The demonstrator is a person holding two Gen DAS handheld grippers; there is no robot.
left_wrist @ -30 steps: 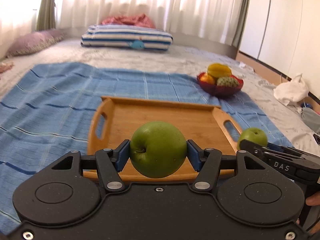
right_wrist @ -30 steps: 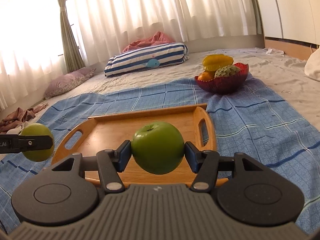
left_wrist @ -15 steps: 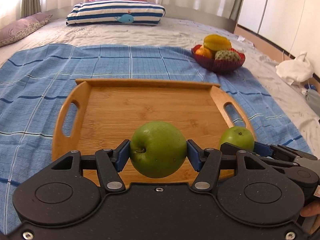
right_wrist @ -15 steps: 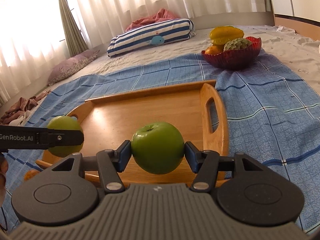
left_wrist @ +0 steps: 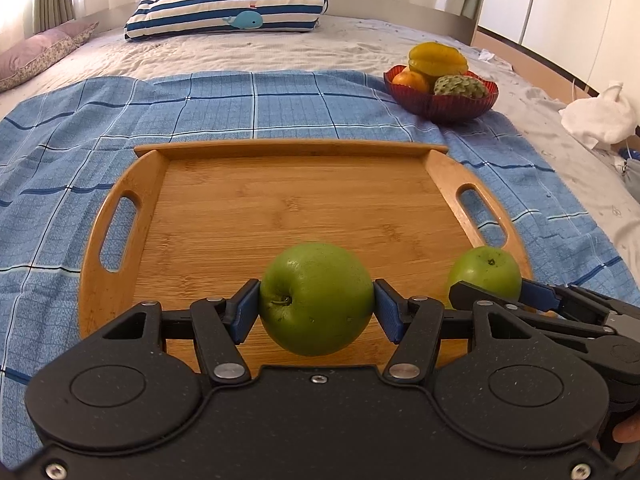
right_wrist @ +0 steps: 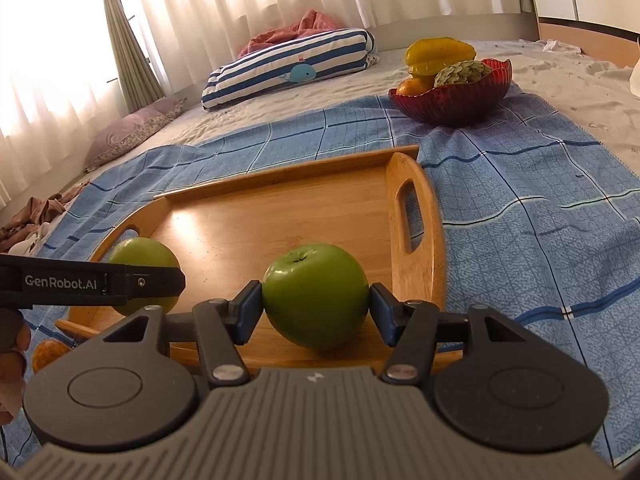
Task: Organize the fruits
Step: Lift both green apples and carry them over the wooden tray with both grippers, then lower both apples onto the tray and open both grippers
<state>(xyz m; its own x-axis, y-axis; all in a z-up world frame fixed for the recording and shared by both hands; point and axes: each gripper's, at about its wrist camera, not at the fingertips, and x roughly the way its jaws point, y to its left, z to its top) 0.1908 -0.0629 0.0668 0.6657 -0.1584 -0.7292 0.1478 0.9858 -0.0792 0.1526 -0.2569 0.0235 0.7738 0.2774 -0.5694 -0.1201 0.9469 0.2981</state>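
Apples first: two round, glossy green apples, one clamped in the left gripper (left_wrist: 316, 306), its twin (right_wrist: 315, 295) pinched by the right gripper (right_wrist: 316, 308), hang low over the near edge of a bare bamboo tray (left_wrist: 280, 148) on blue checked cloth (left_wrist: 240, 104). Neither appears set down yet; a red glass bowl (left_wrist: 442, 106) beyond holds other fruit.

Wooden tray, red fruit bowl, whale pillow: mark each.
wooden tray (left_wrist: 304, 196), left wrist view, bare floor.
red fruit bowl (left_wrist: 444, 106), left wrist view, front wall.
whale pillow (right_wrist: 298, 73), right wrist view, whale print.
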